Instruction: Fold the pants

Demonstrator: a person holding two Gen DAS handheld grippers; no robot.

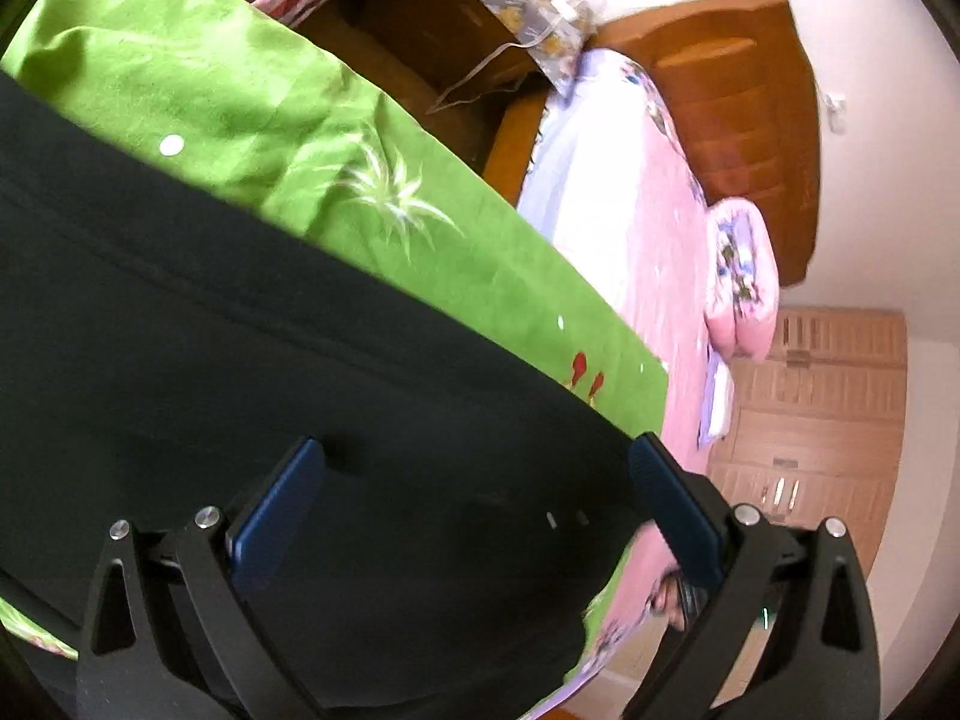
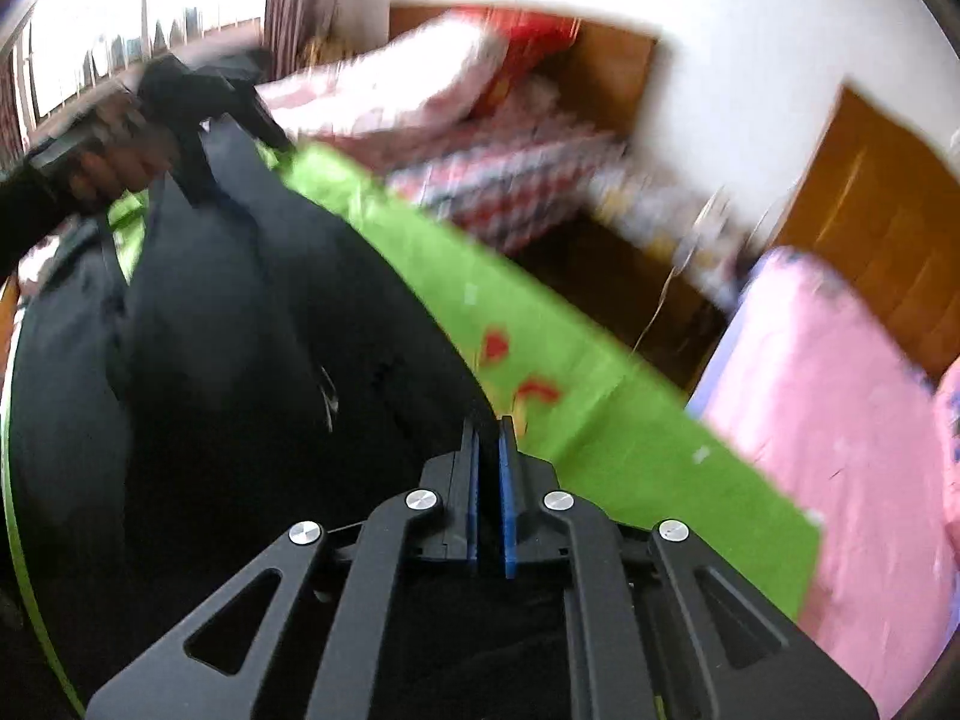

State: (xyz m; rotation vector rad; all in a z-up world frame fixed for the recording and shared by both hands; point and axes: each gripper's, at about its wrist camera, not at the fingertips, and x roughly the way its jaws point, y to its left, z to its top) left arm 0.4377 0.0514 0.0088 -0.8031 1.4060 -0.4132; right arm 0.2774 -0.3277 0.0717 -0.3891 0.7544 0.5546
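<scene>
- The right claw (image 2: 489,438) is pinched tight on the black pants (image 2: 240,360), gripping an edge so it can lift it.
- The left claw (image 1: 474,480) is wide apart over the pants, holding nothing.
- The pants lie on the green sheet (image 1: 240,114) on the bed.
- A pink bed (image 2: 828,396) sits at three o'clock.

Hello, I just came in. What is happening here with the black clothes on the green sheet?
A person with a gripper in each hand is folding black pants on a green sheet spread over a bed. The right gripper is shut on the pants' edge. The left gripper is open over the dark fabric, pinching nothing in its own view. The right wrist view is blurred. A pink bed stands beside.
</scene>
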